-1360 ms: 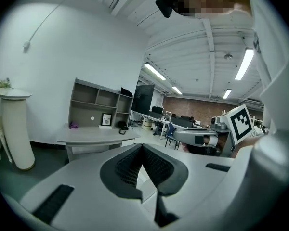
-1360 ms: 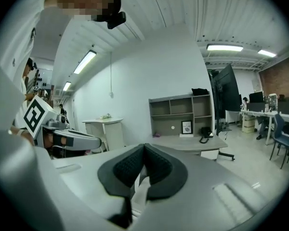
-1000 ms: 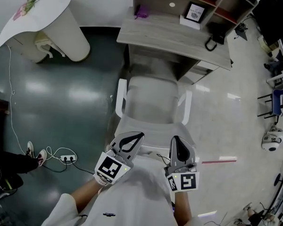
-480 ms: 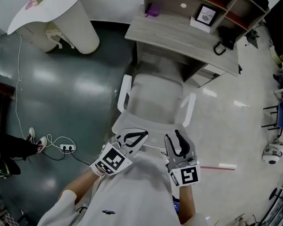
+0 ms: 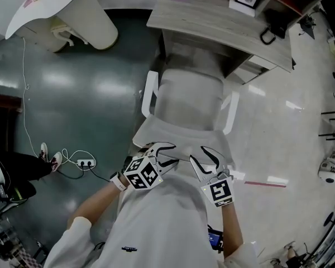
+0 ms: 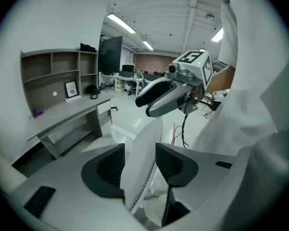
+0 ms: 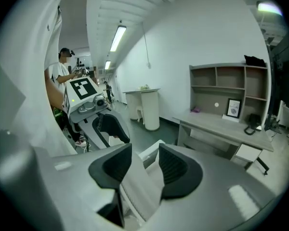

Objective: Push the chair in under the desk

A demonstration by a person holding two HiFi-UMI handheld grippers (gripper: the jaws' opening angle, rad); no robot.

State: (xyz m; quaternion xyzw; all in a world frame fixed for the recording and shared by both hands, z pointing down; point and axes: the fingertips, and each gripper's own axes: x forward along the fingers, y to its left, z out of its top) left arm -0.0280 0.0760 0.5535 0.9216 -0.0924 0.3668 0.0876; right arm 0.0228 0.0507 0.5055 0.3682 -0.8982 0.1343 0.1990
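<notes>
Before the desk (image 5: 212, 24), the chair (image 5: 192, 99) sits only partly tucked in. The left gripper (image 5: 163, 154) and right gripper (image 5: 206, 158) have just spread their jaws astride the backrest (image 5: 176, 134), seemingly unclamped; the push remains.

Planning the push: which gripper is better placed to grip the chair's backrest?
Right, narrowly. The jaws of the right gripper and left gripper have just been opening, and both straddle the backrest; it sits squarely between the right's, slanted across the left's.
</notes>
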